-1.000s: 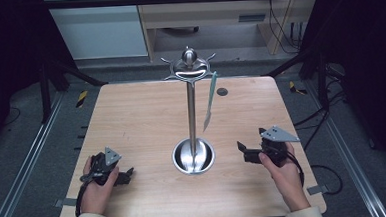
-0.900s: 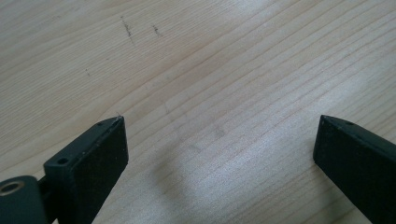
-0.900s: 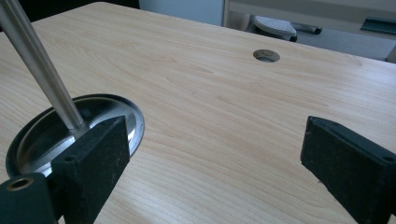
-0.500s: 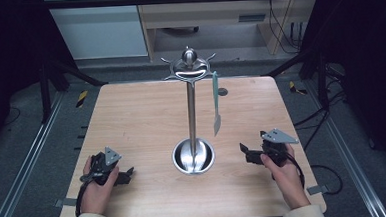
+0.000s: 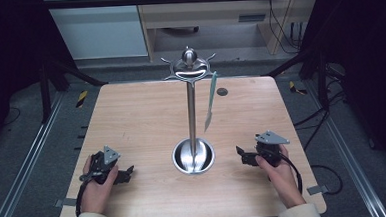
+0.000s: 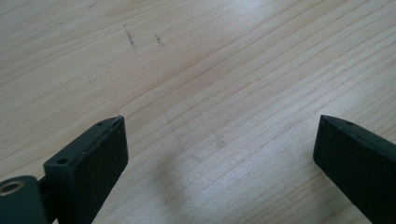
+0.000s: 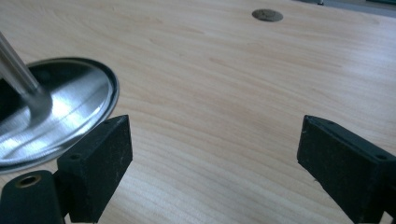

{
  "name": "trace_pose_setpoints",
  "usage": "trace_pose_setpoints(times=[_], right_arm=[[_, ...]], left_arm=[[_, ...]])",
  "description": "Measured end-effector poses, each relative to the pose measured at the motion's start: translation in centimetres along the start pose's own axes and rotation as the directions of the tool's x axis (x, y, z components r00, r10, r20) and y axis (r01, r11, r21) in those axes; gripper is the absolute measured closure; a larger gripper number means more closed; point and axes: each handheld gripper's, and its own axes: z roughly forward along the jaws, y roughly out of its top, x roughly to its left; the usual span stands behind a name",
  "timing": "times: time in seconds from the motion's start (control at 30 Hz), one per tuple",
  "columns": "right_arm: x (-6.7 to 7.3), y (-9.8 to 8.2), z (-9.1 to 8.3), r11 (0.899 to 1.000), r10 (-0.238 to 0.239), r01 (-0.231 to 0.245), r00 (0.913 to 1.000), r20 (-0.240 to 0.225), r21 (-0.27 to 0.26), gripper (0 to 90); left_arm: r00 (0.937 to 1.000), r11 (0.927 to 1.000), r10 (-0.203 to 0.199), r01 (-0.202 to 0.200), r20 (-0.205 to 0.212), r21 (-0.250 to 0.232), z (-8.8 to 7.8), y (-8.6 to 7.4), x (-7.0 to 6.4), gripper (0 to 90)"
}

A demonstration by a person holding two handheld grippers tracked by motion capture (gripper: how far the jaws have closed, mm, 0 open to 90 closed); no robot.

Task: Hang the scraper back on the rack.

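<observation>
Left gripper [image 5: 125, 171]: resting low on the pale wooden table [image 5: 131, 121] near its front left corner, black jaws spread wide with bare wood grain between them.
Right gripper [image 5: 242, 154]: also down by the table top, front right, jaws wide apart and empty, pointing toward the stand's base.
Stand: a tall polished steel utensil stand [image 5: 192, 113] rises from a round mirror-bright dish base [image 7: 56, 107] in the middle, between both grippers.
Hanging tool: a slim pale green-handled utensil with a metal tip [image 5: 209, 101] dangles from a hook on the stand's right side.
Just changed: the tool has swung a little on its hook over the last second, while the right hand has drawn back toward the near edge.
Meaning: looks to me like the hanging is done, both hands released and backed off.
</observation>
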Motion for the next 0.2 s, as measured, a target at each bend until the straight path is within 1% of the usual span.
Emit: trace_pose_setpoints(times=[0.07,0.13,0.2], right_arm=[[0.21,-0.16,-0.07,1.000,-0.010,0.010,0.9999,0.010,0.001,11.0],[0.36,-0.18,-0.37,1.000,0.009,-0.009,0.9998,0.016,-0.006,10.9],[0.35,-0.19,-0.53,1.000,0.008,-0.008,0.9998,0.020,-0.005,10.6]], left_arm=[[1.0000,1.0000,-0.003,0.003,-0.002,-0.004,-0.02,0.02,0.00,2.9],[1.0000,1.0000,-0.004,0.004,-0.003,-0.005,0.00,0.01,0.04,2.9],[1.0000,1.0000,-0.004,0.004,-0.003,-0.002,0.04,0.00,0.05,2.9]])
